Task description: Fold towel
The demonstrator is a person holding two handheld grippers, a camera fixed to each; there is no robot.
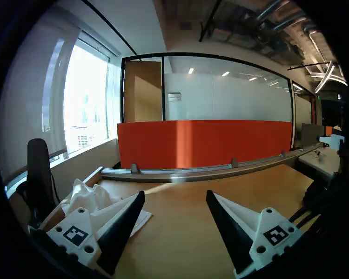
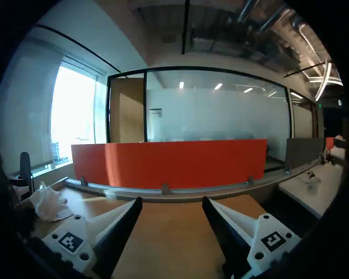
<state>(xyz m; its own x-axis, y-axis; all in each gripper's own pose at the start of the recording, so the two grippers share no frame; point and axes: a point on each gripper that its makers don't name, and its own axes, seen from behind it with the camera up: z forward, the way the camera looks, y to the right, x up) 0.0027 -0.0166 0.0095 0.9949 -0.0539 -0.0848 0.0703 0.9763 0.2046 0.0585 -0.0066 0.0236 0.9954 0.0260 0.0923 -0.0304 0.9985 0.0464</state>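
Approach step: left gripper (image 1: 175,192) and right gripper (image 2: 171,199) spread, empty, right of crumpled white cloth towel (image 1: 88,197) (unfolded heap); next, pinch an edge.

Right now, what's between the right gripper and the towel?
Bare desk: in the right gripper view, nothing lies between the right gripper and the towel.

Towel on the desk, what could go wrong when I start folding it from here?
1. The towel is a crumpled heap with no clear corner showing, so the left hand-held gripper might pinch several layers at once.
2. It sits near the desk edge by the chair; a sideways pull could drag it off.
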